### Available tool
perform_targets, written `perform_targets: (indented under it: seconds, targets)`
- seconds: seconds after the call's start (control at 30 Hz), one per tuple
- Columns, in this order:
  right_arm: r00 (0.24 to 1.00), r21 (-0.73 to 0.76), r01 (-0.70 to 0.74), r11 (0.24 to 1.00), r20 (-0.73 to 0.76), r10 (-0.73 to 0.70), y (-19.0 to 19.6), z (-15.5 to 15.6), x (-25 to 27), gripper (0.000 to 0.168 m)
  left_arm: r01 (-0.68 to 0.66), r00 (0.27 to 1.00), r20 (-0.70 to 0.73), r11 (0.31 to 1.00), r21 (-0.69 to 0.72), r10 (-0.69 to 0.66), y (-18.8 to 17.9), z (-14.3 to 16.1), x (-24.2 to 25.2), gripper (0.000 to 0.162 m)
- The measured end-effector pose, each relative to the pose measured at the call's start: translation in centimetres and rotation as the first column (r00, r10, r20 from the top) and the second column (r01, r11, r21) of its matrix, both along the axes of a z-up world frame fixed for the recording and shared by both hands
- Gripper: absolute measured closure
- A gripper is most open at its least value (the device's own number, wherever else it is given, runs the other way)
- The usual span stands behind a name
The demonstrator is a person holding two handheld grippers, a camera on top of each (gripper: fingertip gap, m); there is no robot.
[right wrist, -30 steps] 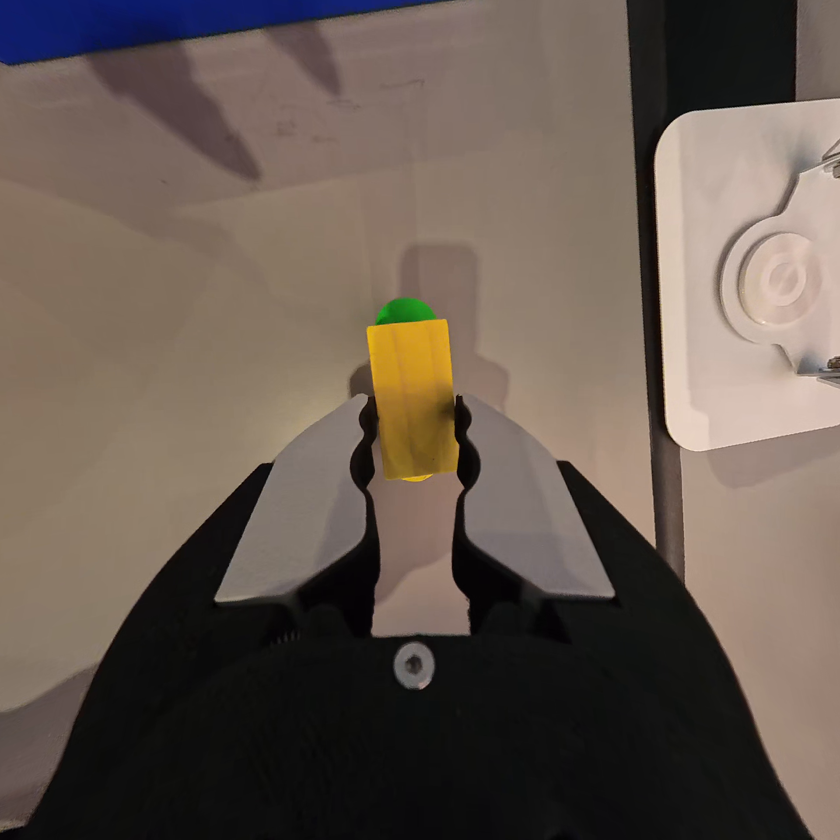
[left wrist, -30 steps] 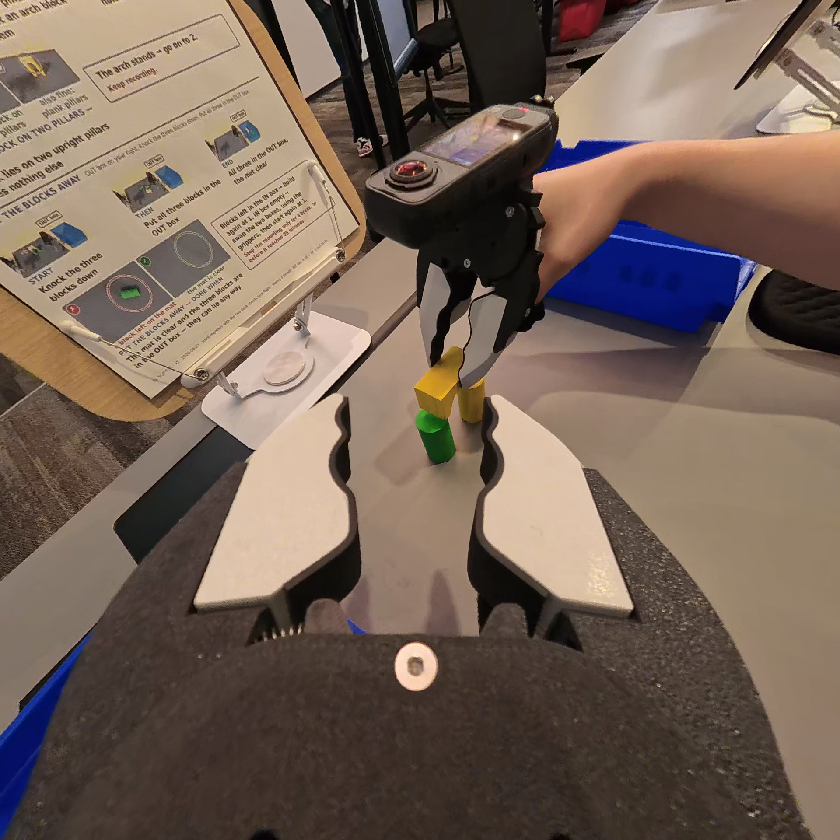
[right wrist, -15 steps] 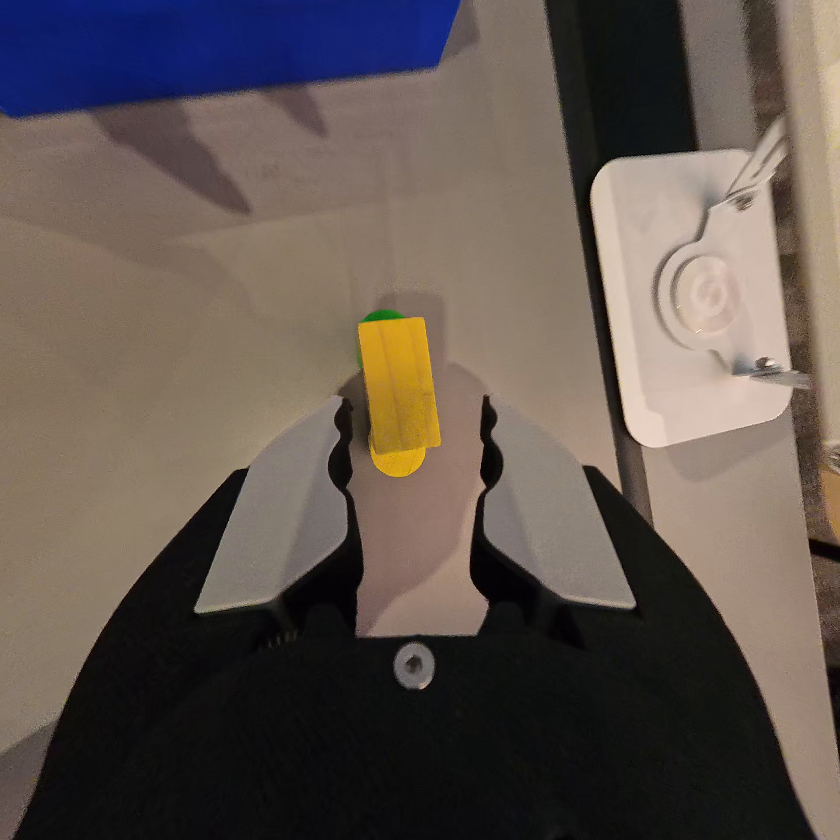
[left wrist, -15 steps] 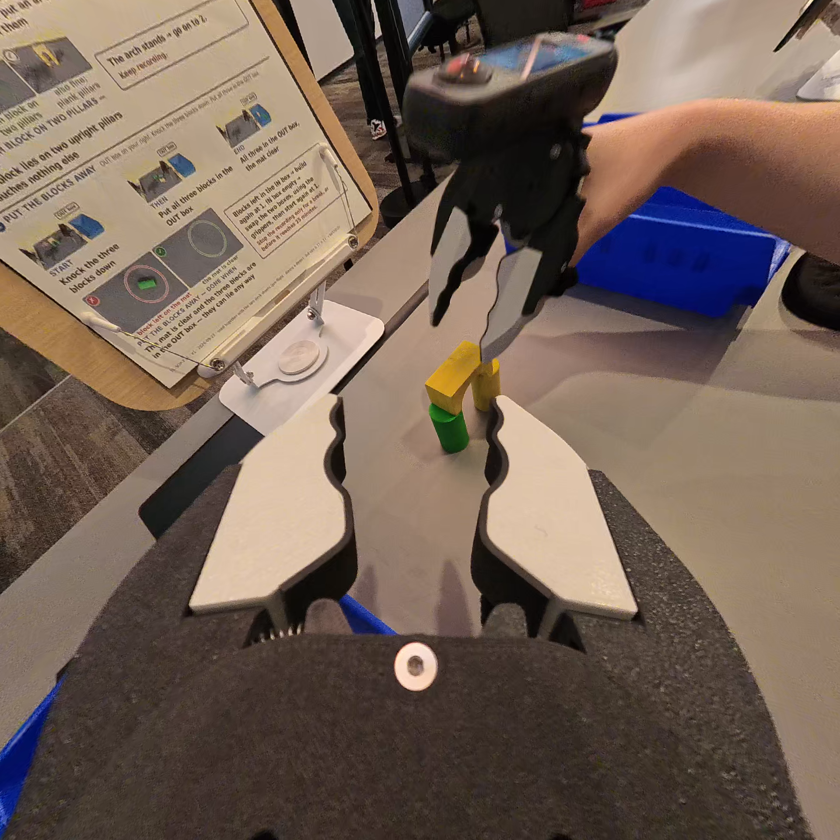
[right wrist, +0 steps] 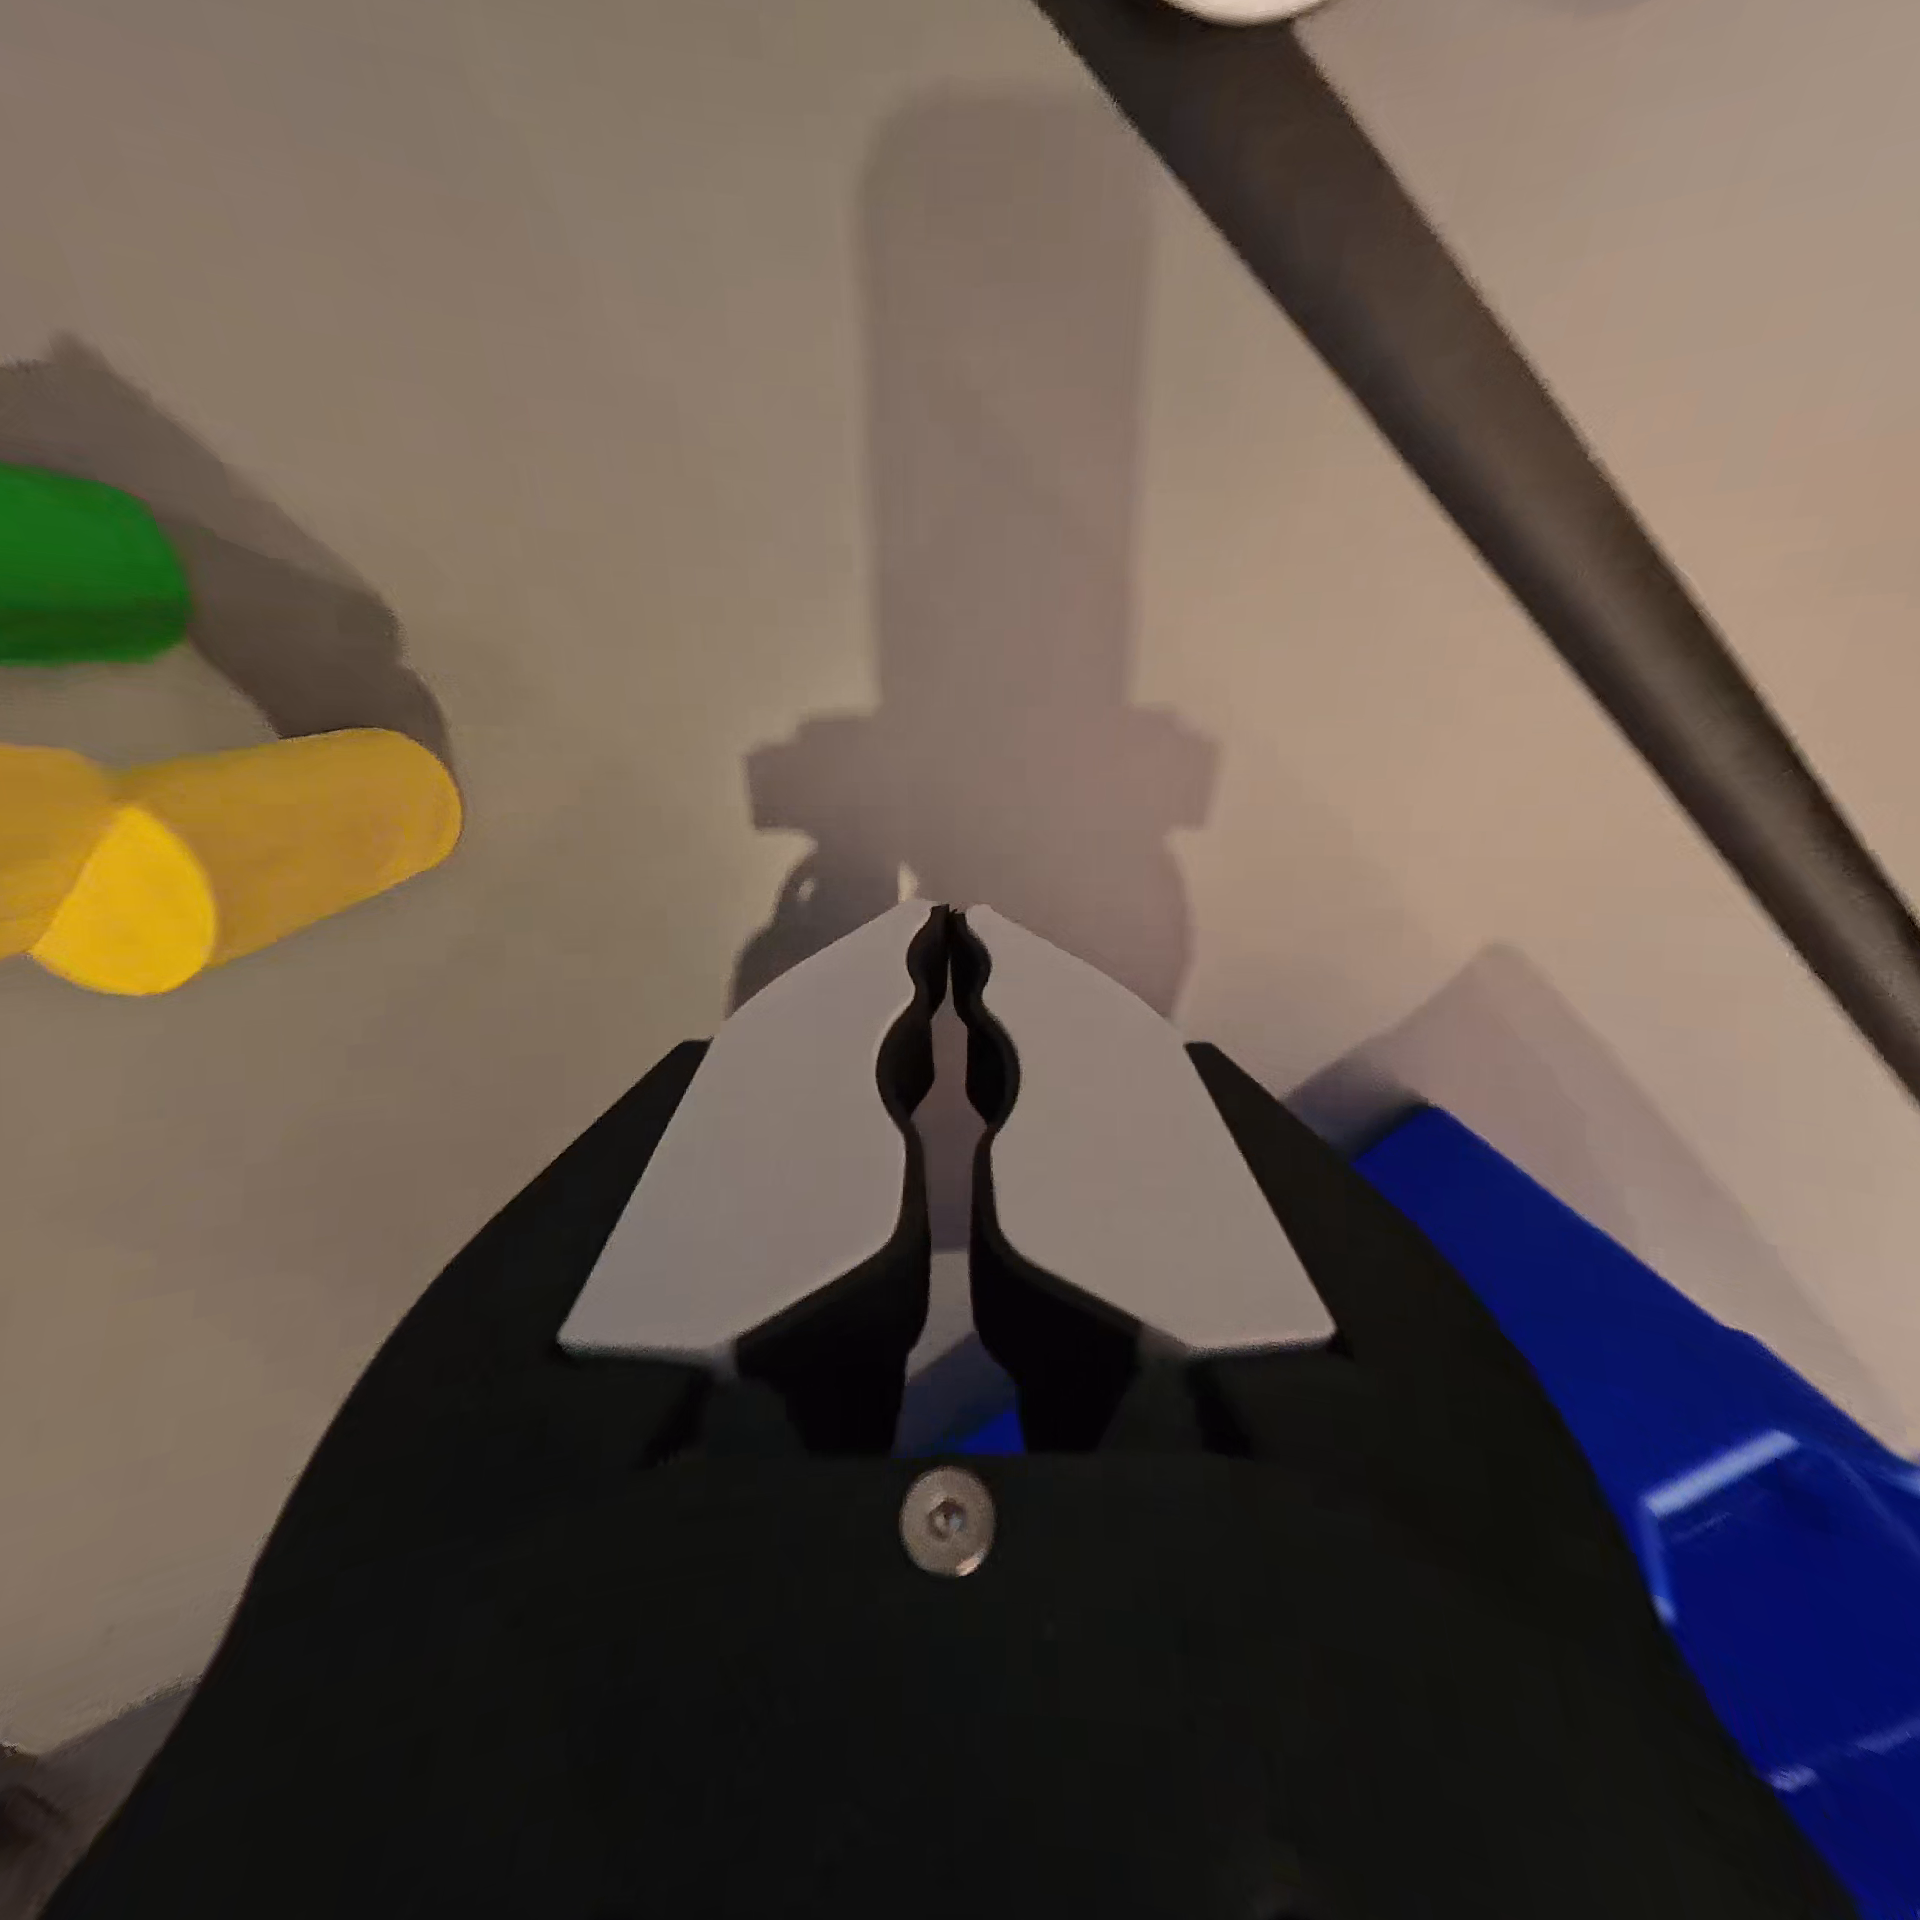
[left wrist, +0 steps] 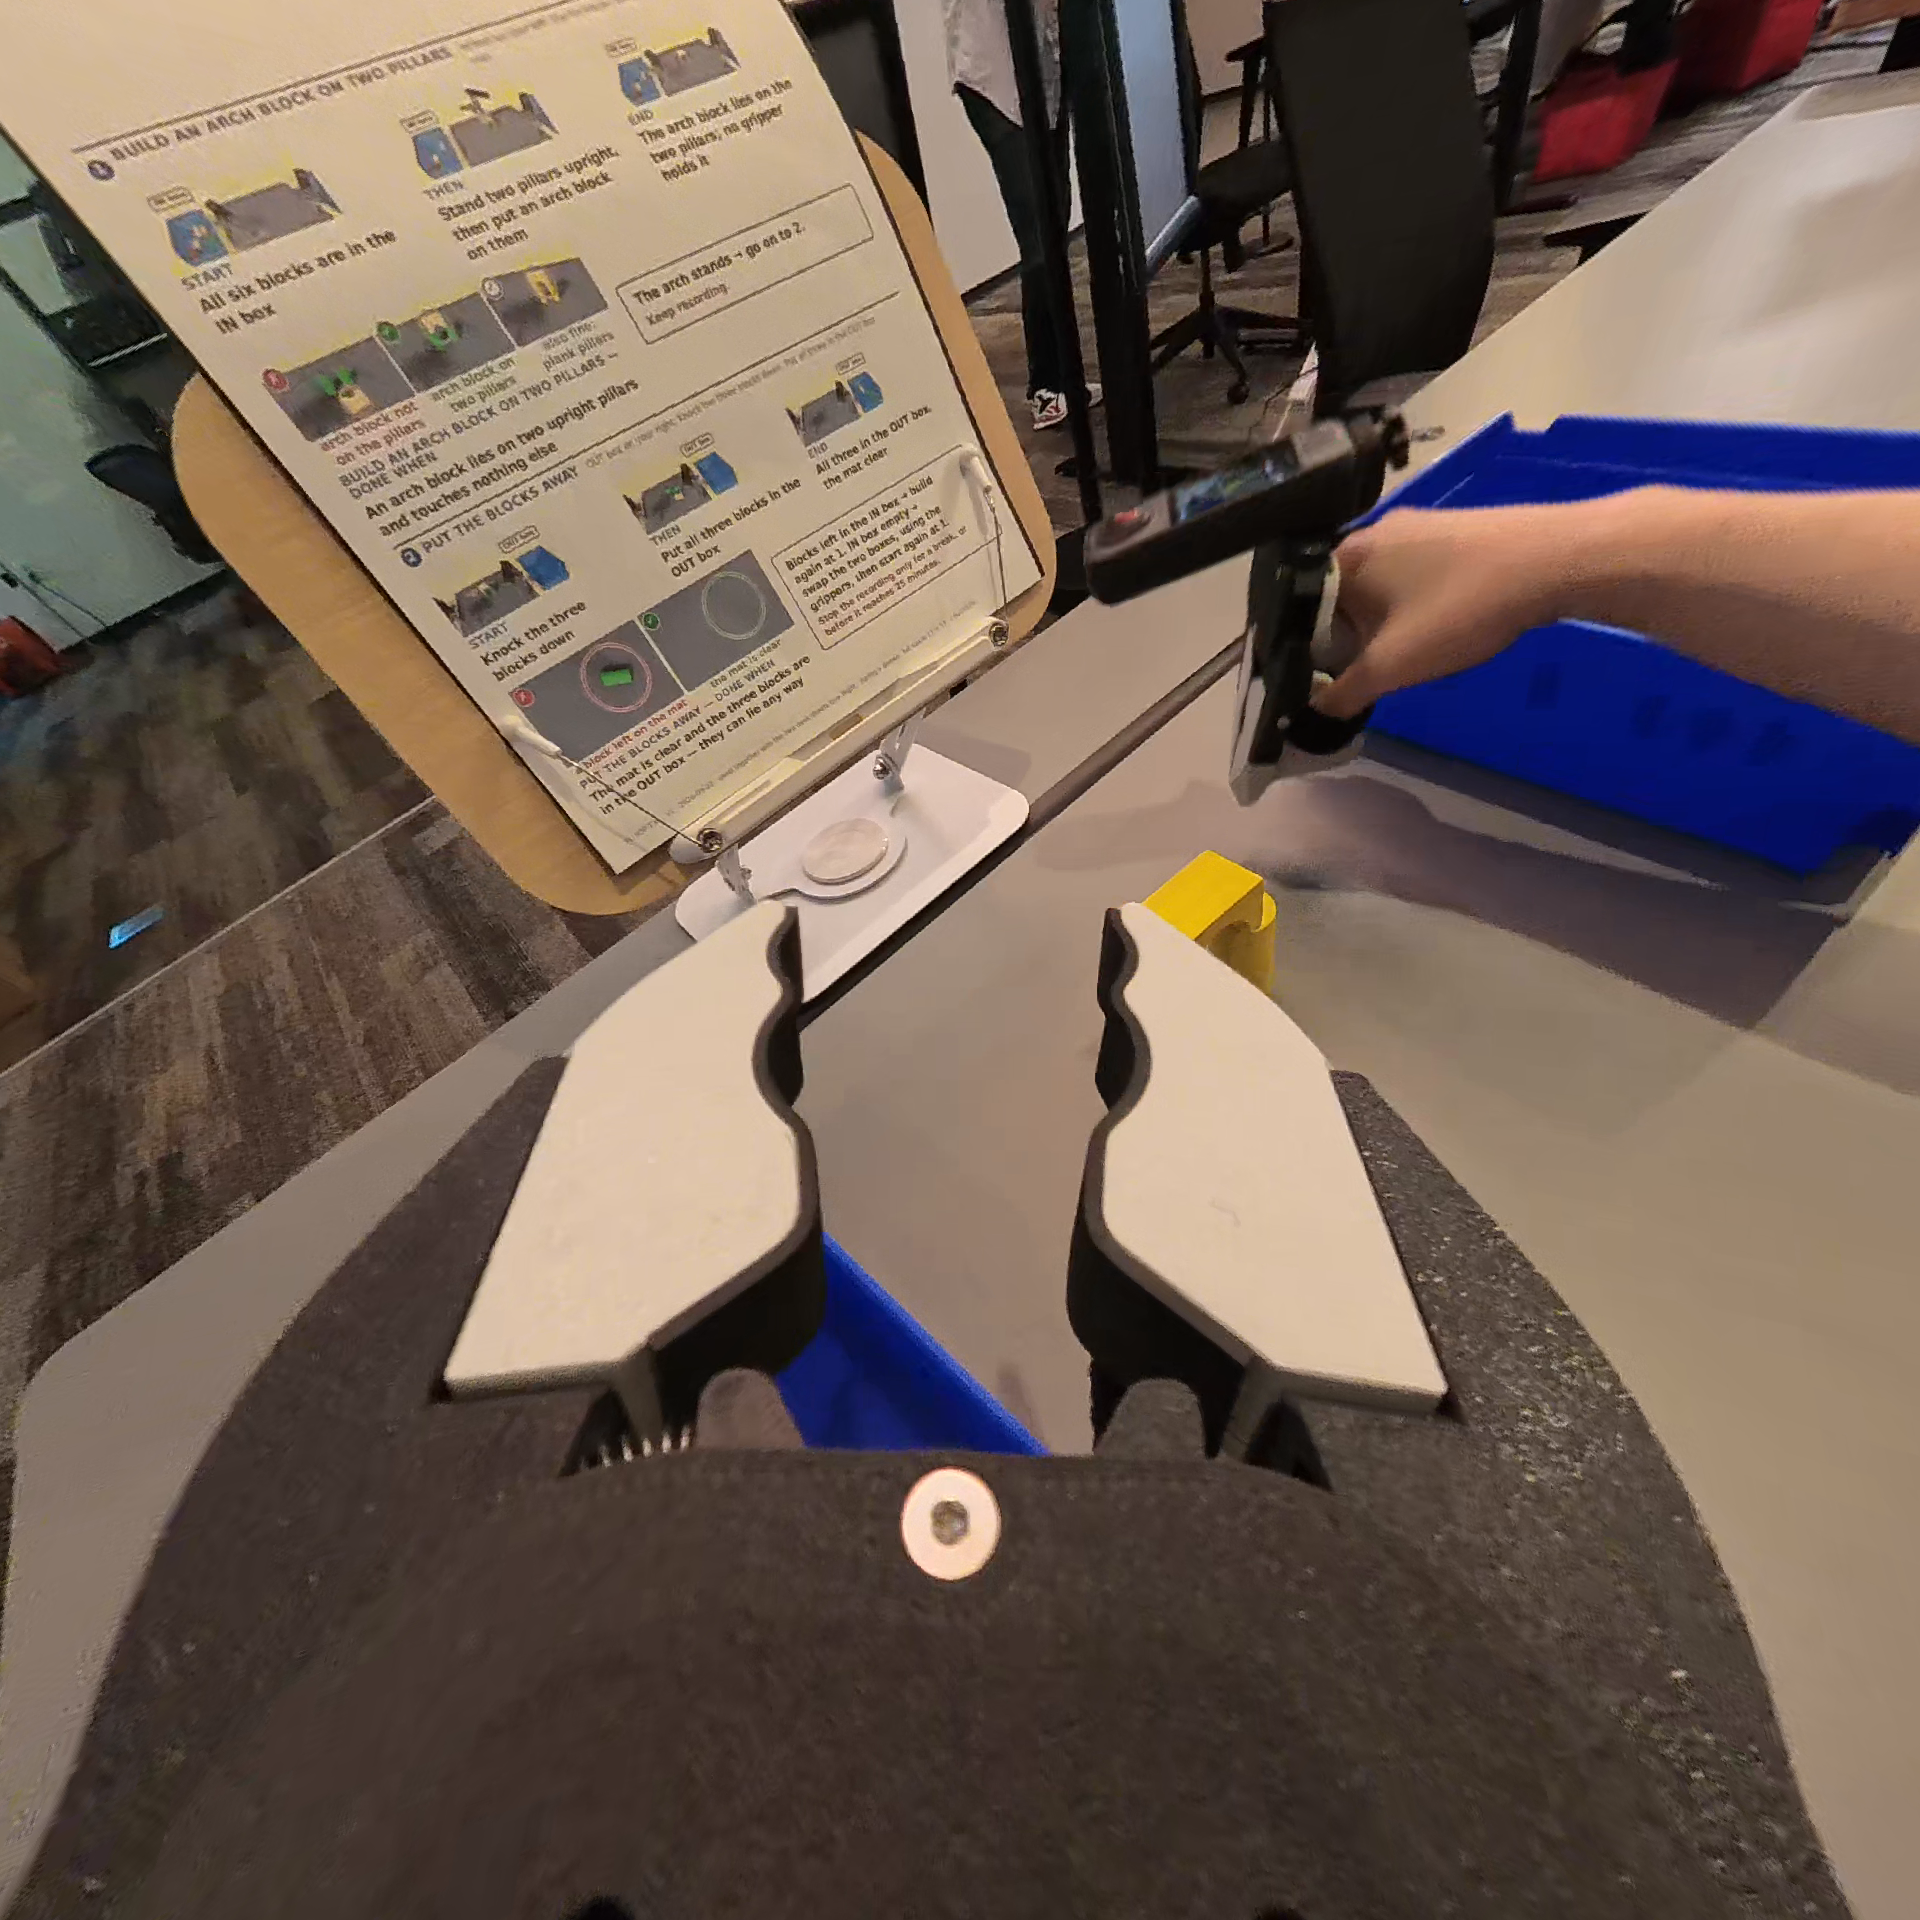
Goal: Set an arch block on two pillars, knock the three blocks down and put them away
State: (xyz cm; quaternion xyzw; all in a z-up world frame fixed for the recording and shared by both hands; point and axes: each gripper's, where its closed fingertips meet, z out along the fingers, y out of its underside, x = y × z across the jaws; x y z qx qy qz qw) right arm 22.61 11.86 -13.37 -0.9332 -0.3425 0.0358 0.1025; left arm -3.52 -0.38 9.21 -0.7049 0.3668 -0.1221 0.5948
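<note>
The right tool (right wrist: 948, 920) is pinched fully together with nothing between its tips, hanging over bare tabletop (right wrist: 644, 312) beside the blue bin (right wrist: 1621, 1382) at that side. The left tool (left wrist: 948, 997) is spread wide and empty, above the corner of another blue bin (left wrist: 883, 1371) at the near left edge of the tabletop.

In the right wrist view the blocks look already toppled. A yellow cylinder pillar (right wrist: 260, 852) lies on its side, touching a second yellow piece (right wrist: 31, 842) that the frame edge cuts off, probably the arch block. The green pillar (right wrist: 73, 566) is just beyond them, also cut off, so I cannot tell whether it lies flat. The left wrist view shows only a yellow block (left wrist: 1210, 904) peeking past the right finger, near the middle of the tabletop.

What remains, I judge, is putting them away, and the cylinders are the risk. Lying on their sides they can roll, and a closed tool brushing one could send it toward the dark gap (right wrist: 1507, 416) between the tabletops or off an edge. Gripping a cylinder across its round flanks may squirt it out. The two touching yellow pieces crowd each other, so the fingers could snag both or shove one away. Dropping blocks into the wrong bin is another easy slip, with one at each side.
</note>
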Motion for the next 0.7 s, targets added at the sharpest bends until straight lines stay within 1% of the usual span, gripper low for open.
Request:
perform_targets:
  seconds: [0.1,0.2,0.37,0.43,0.47,0.57,0.63,0.7]
  targets:
    - [1.000,-0.022,0.019,1.000,-0.010,-0.019,-0.4,-1.5,-0.8,0.167,0.005,1.000,0.002,1.000,-0.002,-0.005,-0.1,0.1,-0.1,0.108]
    - [0.997,-0.027,-0.030,0.999,-0.074,0.028,-0.9,-1.9,-3.2,0.167,0.001,1.000,-0.008,1.000,0.002,-0.001,-0.1,0.1,-0.1,0.109]
    - [0.968,0.046,-0.201,0.979,-0.142,0.205,-1.9,-0.6,-9.3,0.167,0.007,1.000,-0.013,1.000,-0.003,-0.007,-0.2,0.0,-0.1,0.109]
    - [0.929,0.013,-0.312,0.950,-0.204,0.308,-4.1,0.0,-12.9,0.167,0.010,1.000,-0.017,1.000,-0.009,-0.010,-0.2,-0.2,0.0,0.110]
    - [0.910,0.009,-0.369,0.929,-0.199,0.363,-5.1,0.2,-14.3,0.167,0.012,1.000,-0.021,1.000,-0.012,-0.012,-0.2,-0.3,0.0,0.110]
    - [0.872,0.109,-0.477,0.872,-0.066,0.485,-6.3,2.0,-16.7,0.167,0.011,0.999,-0.033,1.000,-0.014,-0.012,-0.3,-0.4,0.0,0.110]
    - [0.863,0.197,-0.490,0.849,-0.031,0.505,-6.6,4.4,-18.2,0.167,0.012,0.999,-0.037,1.000,-0.018,-0.013,-0.3,-0.5,0.1,0.110]
    - [0.852,0.285,-0.495,0.821,-0.028,0.523,-7.1,6.9,-19.2,0.167,0.010,0.999,-0.040,1.000,-0.025,-0.011,-0.4,-0.6,0.1,0.110]
